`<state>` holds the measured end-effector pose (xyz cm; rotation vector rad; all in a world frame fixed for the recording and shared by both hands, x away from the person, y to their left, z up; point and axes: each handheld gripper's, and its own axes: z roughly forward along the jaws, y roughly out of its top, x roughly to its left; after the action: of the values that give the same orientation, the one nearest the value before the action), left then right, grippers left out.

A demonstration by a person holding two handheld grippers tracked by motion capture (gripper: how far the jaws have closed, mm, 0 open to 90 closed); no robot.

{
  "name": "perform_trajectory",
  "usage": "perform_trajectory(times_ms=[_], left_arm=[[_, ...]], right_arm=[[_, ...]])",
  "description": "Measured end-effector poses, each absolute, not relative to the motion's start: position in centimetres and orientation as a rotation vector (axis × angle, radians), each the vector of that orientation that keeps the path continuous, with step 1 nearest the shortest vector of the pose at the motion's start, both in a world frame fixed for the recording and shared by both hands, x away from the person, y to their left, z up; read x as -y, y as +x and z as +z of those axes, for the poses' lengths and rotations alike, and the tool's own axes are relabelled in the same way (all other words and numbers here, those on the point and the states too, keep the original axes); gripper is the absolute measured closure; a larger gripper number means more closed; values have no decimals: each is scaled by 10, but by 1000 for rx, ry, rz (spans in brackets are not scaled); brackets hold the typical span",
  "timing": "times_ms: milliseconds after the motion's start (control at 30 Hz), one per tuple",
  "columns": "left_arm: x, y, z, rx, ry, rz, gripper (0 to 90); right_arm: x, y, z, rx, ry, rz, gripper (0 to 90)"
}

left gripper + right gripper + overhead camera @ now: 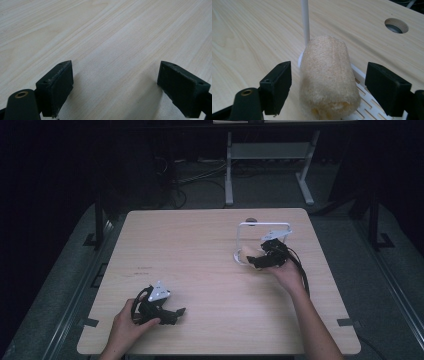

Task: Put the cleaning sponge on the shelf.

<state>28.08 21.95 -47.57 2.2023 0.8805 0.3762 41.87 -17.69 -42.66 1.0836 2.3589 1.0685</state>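
Note:
A tan loofah roll (327, 80) lies on the slotted white base (364, 98) of a small rack, right in front of its thin white upright rod (305, 22). My right gripper (328, 68) is open around the roll, with a narrow gap at each pad. In the high view the rack's white frame (265, 226) stands at the table's right middle, the loofah (244, 254) sits at its foot, and the right gripper (256, 261) reaches it from the right. My left gripper (176, 312) rests near the front left. It stands open (116, 66) over bare wood with nothing between the pads.
The light wooden table (200, 250) has a round cable hole (251, 220) just behind the rack, also seen as a hole (396, 25) in the right gripper view. Beyond the far edge stand a white desk frame (270, 160) and floor cables.

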Motion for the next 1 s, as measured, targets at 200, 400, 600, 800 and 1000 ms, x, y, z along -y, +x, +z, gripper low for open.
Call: perform_trajectory(times_ms=[200,400,600,800,1000], left_arm=[[-219,281,-476,-880,2200,377,128],[-219,281,-476,-880,2200,379,128],[-220,281,-476,-877,2204,380,128],[-220,281,-476,-876,2206,378,128],[-220,281,-476,-876,2205,378,128]], right_arm=[[186,402,-413,-2345,1088,1065,232],[192,385,-406,-2324,1094,1075,304],[195,374,-407,-2336,1091,1125,478],[189,367,-411,-2381,1068,1116,749],[185,362,-415,-2434,1042,1117,898]])
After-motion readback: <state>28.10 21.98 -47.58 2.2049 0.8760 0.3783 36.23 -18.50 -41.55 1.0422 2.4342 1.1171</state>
